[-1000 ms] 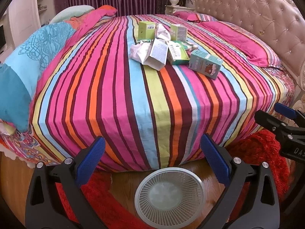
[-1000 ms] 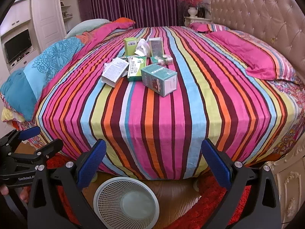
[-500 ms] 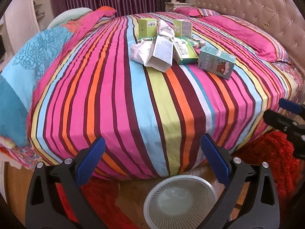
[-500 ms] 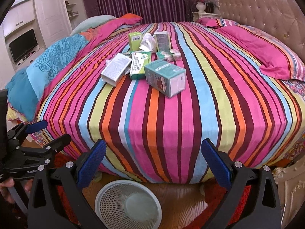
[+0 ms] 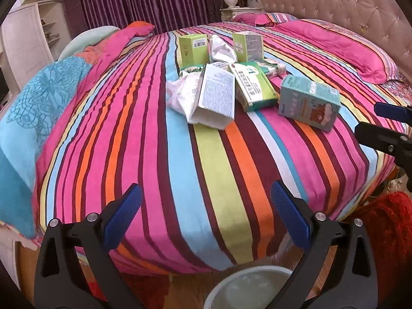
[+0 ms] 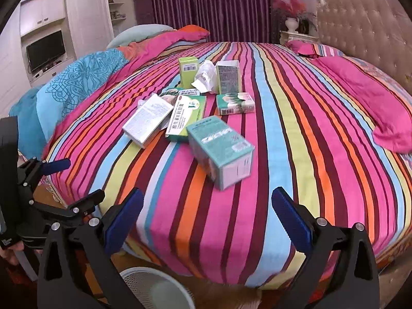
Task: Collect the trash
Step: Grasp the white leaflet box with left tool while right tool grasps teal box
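From my left wrist, my left gripper [image 5: 206, 206] gapes empty over the striped bed [image 5: 180, 154]; the white box [image 5: 215, 97] lies mid-bed. From my right wrist, my right gripper [image 6: 207, 211] gapes empty too, with the teal box [image 6: 221, 149] just ahead and the bin [image 6: 157, 288] below.

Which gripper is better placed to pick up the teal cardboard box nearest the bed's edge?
Probably the right gripper: open, with the teal cardboard box straight ahead between its fingers. The open left gripper sees that box off to its right.

Bright, even indoor light; strong fisheye bending and dark corners.
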`<state>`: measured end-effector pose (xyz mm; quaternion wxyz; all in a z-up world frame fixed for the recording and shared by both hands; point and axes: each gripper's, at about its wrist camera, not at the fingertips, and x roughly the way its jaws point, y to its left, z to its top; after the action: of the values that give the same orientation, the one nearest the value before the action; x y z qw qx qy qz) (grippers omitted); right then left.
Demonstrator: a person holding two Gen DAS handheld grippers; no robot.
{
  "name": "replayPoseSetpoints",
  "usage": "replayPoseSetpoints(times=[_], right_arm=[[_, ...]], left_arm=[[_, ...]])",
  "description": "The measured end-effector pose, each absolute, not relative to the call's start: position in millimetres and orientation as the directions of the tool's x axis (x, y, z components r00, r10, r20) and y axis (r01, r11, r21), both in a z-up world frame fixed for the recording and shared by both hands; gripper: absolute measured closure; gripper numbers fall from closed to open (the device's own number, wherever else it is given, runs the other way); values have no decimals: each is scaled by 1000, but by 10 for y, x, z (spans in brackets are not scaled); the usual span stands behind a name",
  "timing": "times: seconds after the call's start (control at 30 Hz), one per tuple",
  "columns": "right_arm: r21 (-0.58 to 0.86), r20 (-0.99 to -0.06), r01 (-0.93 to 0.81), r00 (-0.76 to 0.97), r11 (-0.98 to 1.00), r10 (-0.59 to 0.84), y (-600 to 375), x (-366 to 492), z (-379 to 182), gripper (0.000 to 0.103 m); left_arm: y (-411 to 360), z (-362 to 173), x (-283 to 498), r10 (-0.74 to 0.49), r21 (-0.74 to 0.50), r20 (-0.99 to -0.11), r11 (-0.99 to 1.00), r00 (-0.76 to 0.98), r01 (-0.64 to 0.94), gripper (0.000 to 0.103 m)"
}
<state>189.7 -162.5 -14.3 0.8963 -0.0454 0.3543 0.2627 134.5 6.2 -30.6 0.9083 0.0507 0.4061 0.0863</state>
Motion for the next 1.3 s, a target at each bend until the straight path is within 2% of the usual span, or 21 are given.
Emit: replayPoseSetpoints(times=[0.23,0.7,1.03,1.1,1.13,1.17,1.2,1.23,1.27,1.3], right_arm=[[94,-679,-507,596,857,428,-1658,2215,-239,8],[42,-705,-568,566,822,427,-1554,2498,-350,8],[38,-710,-578,558,815,429,-1466,2686,-380,9],[41,-713,-580,553,814,430,-1439,2699,-387,11],[45,-716,-585,546,810,434,-1423,2706,-397,15],[54,-719,-591,536,805,442,-1398,2712,-408,23],[63,-723,-597,525,800,449,-1379,2717,-417,27],[77,-728,-603,510,794,458,-1359,2724,-425,38],[99,-735,-611,487,786,472,-1336,2731,-434,49],[113,-739,-614,474,781,479,-1315,2733,-439,54]], left_arm=[[112,-310,1743,216,181,-718,976,661,-122,6],[-167,-441,2310,342,410,-633,909,694,-74,6],[-187,-517,2655,376,464,-612,883,696,-69,6],[-148,-503,2700,367,452,-615,890,698,-70,6],[-136,-496,2724,362,447,-617,892,699,-68,7],[-122,-488,2745,355,444,-619,894,700,-61,11],[-115,-482,2758,342,437,-627,898,700,-47,22],[-104,-486,2771,326,426,-638,904,698,-33,32],[-88,-487,2783,305,409,-656,912,691,-15,50],[-74,-485,2781,305,409,-656,912,690,-14,55]])
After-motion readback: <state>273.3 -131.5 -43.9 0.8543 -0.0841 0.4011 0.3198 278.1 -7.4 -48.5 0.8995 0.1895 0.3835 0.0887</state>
